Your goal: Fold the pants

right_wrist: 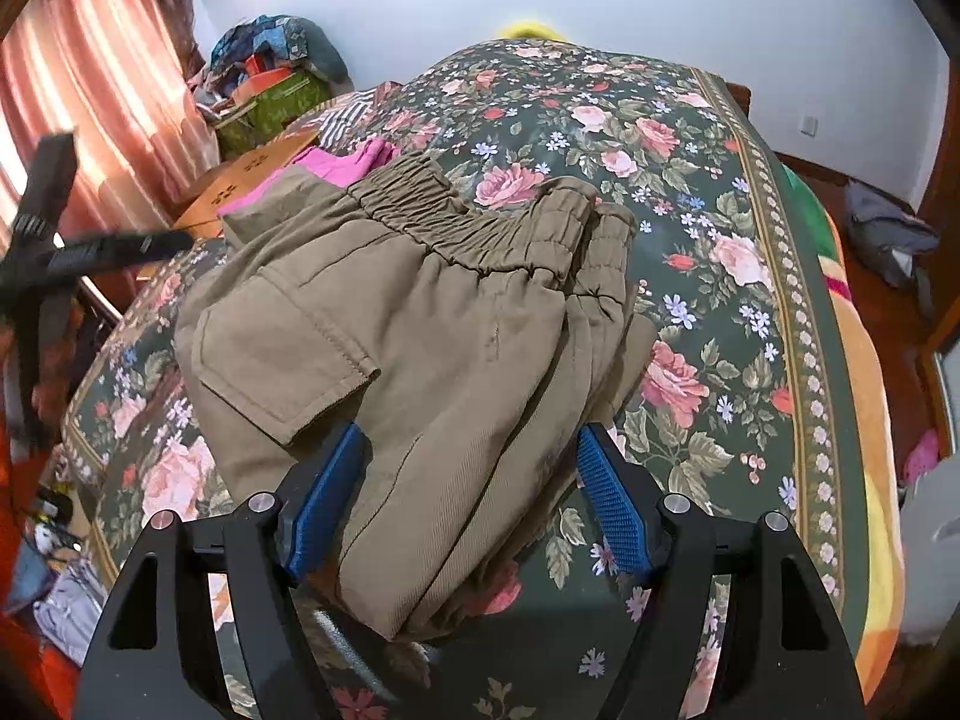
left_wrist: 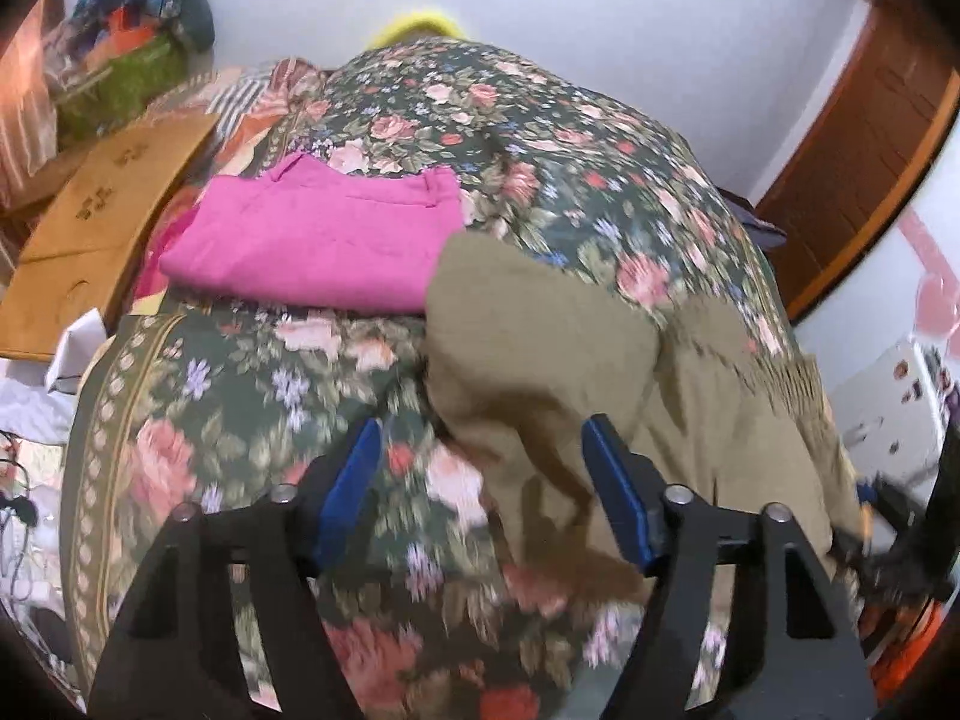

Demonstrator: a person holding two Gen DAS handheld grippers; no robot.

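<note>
Khaki pants (right_wrist: pixel 432 336) lie folded in a thick stack on the floral bedspread (right_wrist: pixel 708 228), elastic waistband at the far side, a flap pocket on the left. My right gripper (right_wrist: pixel 468 468) is open, its blue pads on either side of the stack's near edge. In the left wrist view the khaki pants (left_wrist: pixel 540 348) lie right of centre. My left gripper (left_wrist: pixel 480 468) is open and empty just above the bedspread (left_wrist: pixel 240 396), at the pants' left edge. The view is motion-blurred. Folded pink pants (left_wrist: pixel 318 240) lie further back on the left.
A brown cardboard box (left_wrist: pixel 102 228) sits at the bed's left edge with a pile of bags and clothes (left_wrist: pixel 138 30) behind. Pink curtains (right_wrist: pixel 90 90) hang on the left. A wooden door (left_wrist: pixel 858 162) is on the right. Clutter lies on the floor (right_wrist: pixel 54 588).
</note>
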